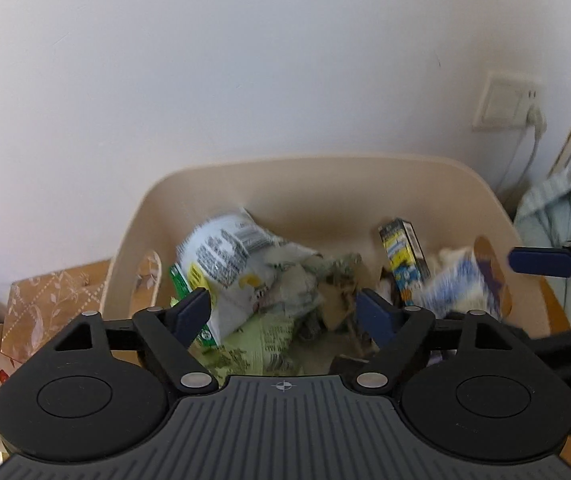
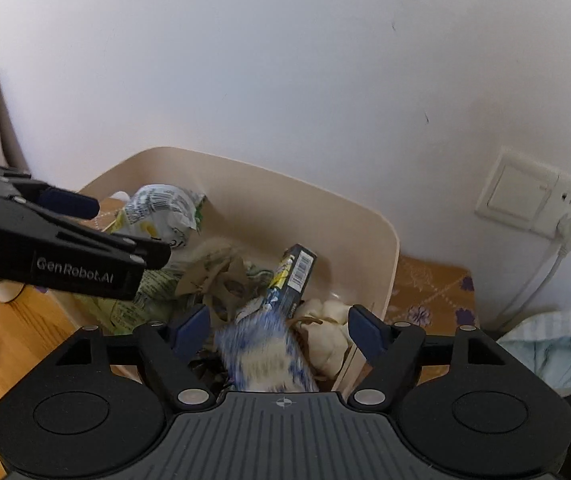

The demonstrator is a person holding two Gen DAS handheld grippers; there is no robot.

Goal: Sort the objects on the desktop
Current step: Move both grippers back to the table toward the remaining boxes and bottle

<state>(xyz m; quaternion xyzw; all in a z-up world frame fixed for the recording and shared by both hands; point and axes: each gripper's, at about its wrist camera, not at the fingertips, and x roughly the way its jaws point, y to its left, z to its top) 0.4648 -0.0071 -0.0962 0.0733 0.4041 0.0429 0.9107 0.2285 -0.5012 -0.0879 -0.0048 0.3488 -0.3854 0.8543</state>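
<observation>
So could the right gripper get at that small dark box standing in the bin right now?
Probably yes. The right gripper is open above the bin, and the dark box stands just ahead of it with its top end clear. A blurred blue and white wrapper lies nearer, below the fingers.

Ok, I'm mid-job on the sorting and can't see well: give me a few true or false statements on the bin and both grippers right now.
1. The left gripper is open over the beige bin. True.
2. The right gripper is shut on the dark small box. False: its jaws are open, and the box lies loose in the bin.
3. A blurred blue-and-white packet is below the right gripper. True.
4. The bin is empty. False: it holds wrappers, paper scraps and the box.
5. A plug sits in the wall socket. True.
</observation>
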